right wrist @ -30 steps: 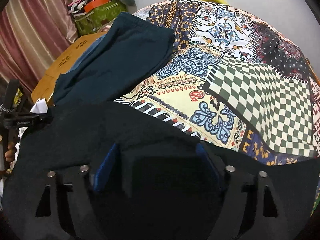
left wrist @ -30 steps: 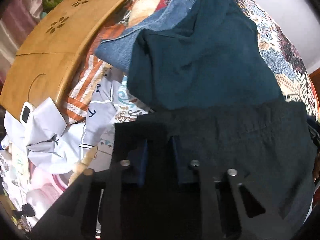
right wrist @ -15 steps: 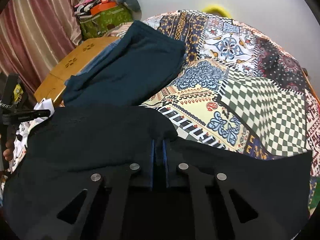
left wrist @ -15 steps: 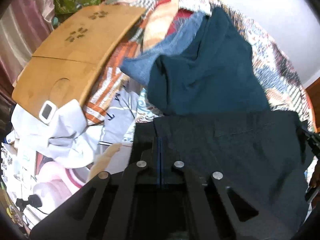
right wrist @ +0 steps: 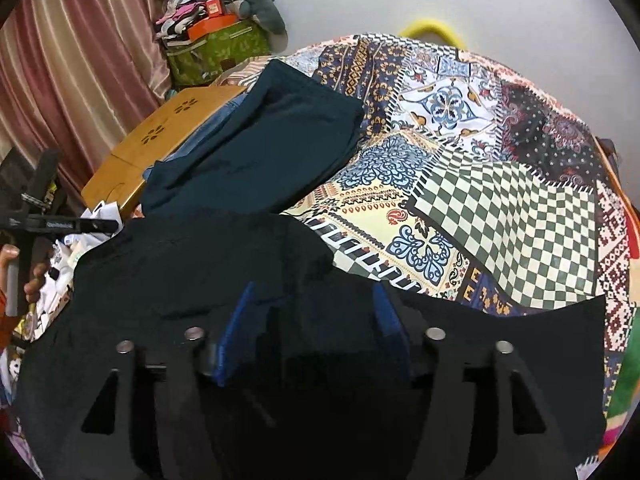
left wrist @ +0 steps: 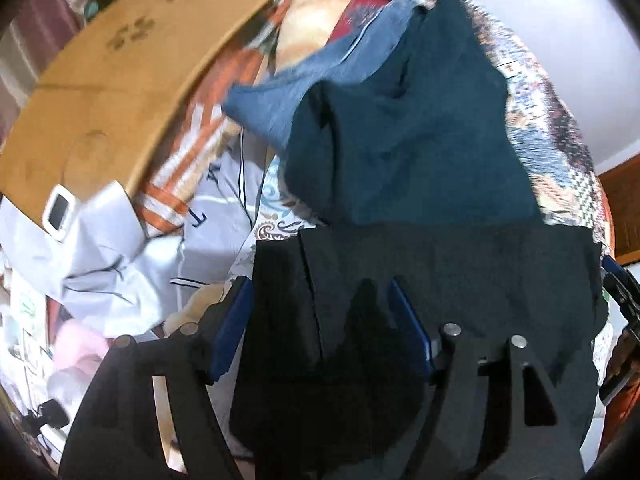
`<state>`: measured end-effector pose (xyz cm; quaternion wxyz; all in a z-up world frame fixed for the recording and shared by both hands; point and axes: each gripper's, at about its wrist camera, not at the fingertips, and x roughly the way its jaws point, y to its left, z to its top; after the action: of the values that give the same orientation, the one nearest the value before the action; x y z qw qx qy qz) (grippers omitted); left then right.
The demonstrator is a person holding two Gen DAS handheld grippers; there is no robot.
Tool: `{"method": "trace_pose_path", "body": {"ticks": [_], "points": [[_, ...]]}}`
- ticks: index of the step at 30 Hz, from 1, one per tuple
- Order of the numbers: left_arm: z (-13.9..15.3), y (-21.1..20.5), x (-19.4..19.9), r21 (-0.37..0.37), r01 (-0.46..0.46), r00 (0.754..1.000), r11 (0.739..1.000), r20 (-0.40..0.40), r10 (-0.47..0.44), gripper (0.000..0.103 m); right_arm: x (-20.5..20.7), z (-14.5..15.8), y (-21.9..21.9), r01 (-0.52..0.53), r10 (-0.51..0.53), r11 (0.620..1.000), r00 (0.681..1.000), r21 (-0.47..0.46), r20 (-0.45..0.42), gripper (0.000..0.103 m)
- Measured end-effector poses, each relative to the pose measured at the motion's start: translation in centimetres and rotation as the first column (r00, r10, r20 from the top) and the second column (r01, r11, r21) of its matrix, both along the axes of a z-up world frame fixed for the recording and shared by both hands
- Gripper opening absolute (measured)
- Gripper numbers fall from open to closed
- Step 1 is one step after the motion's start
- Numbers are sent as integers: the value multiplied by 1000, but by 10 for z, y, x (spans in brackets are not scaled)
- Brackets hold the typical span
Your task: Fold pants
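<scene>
Black pants (left wrist: 460,272) lie spread on the patchwork bedspread (right wrist: 500,200), filling the lower part of both views. My left gripper (left wrist: 320,288) points steeply down over their left edge. Its jaws are opening, and a fold of black cloth lies between the blue pads (left wrist: 234,320) without being pressed. My right gripper (right wrist: 314,292) stands over the pants' (right wrist: 192,264) right part, jaws opening too. Black cloth sits loose between its pads (right wrist: 240,328). The left gripper also shows at the left edge of the right wrist view, as a black bar (right wrist: 60,224).
A folded teal garment (left wrist: 412,140) lies just beyond the pants on blue jeans (left wrist: 304,88). A wooden lap table (left wrist: 100,100) stands at the left, with white shirts (left wrist: 120,248) heaped below it. Curtains (right wrist: 60,60) and a cluttered green box (right wrist: 216,52) are at the back left.
Half a second ago both grippers were pinched shut on the black cloth; now both stand apart and the cloth lies loose. The left hand has shifted a little over the pants' edge.
</scene>
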<state>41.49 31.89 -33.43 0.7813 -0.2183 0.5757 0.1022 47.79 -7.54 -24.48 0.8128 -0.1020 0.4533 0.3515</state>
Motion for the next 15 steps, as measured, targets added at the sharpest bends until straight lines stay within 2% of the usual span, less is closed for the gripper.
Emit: {"method": "trace_pose_path", "body": {"ticks": [3,7,8,10,11,12,13,15], "points": [[-16,2,12,-2,-8,999,1000,-38,8,69,11,-15,7,14,-15,1000,1000,-17,-26,60],[-23,0,24,-28,4,1000,1000,-31,-5,68,20,-36,21,7,-9,999,998,-32,-66,60],[-22,-1,26,-32,8,1000,999,-23,-8,58,21,-37,23,9,-10,1000,999,-27,-48,63],[-19,-6,26,-27,4,1000,1000,-2,-4,45,19,-36,31,1,-1,1000,1000,-25,-9,61],[-16,-10,26,17,-1,1000,1000,0,1,35,18,-36,34,-12,12,1000,1000,-26,-2,57],[-14,-13,26,44,0,1000,999,1,0,31,16,-35,37,-25,25,999,1000,-27,5,47],[-13,-15,25,57,2,1000,998,6,-2,25,14,-35,40,-39,39,999,999,-34,14,43],[-8,-19,21,83,6,1000,997,21,-8,21,9,-34,43,-62,64,997,998,-50,27,25]]}}
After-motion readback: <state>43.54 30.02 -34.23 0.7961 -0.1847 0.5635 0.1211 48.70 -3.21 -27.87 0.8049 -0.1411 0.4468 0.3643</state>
